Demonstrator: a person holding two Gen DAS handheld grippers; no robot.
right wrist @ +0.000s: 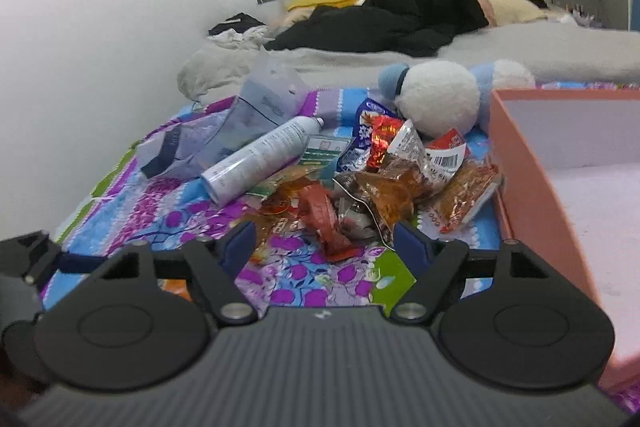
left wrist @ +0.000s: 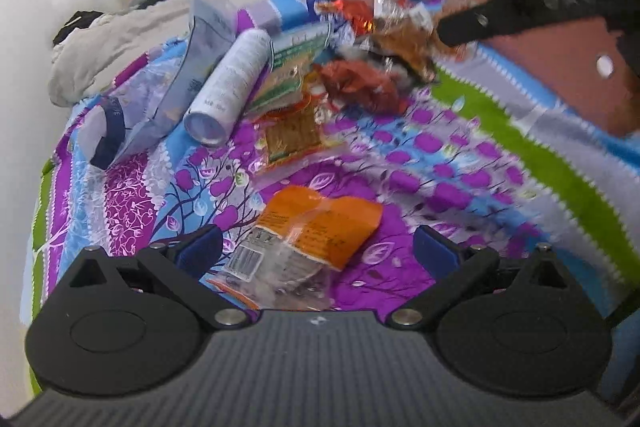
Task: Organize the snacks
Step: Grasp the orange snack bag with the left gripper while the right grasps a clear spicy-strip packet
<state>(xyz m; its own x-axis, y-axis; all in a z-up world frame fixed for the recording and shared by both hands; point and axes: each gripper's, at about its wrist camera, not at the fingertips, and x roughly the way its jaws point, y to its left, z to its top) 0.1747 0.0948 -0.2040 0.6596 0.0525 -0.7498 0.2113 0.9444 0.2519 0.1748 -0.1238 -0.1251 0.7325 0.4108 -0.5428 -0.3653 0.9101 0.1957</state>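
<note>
Left wrist view: your left gripper (left wrist: 318,247) gapes, empty, straddling the crinkled orange plastic snack packet (left wrist: 316,227) on the patterned bedspread (left wrist: 440,187).

Right wrist view: your right gripper (right wrist: 324,247) is open, empty, near the red foil wrapper (right wrist: 320,219); the salmon-pink cardboard box (right wrist: 532,211) is at right. Slick film may slip from the pads.

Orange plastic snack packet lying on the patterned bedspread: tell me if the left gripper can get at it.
Probably yes: the orange plastic snack packet lies uncovered just ahead of the open left gripper.
</note>
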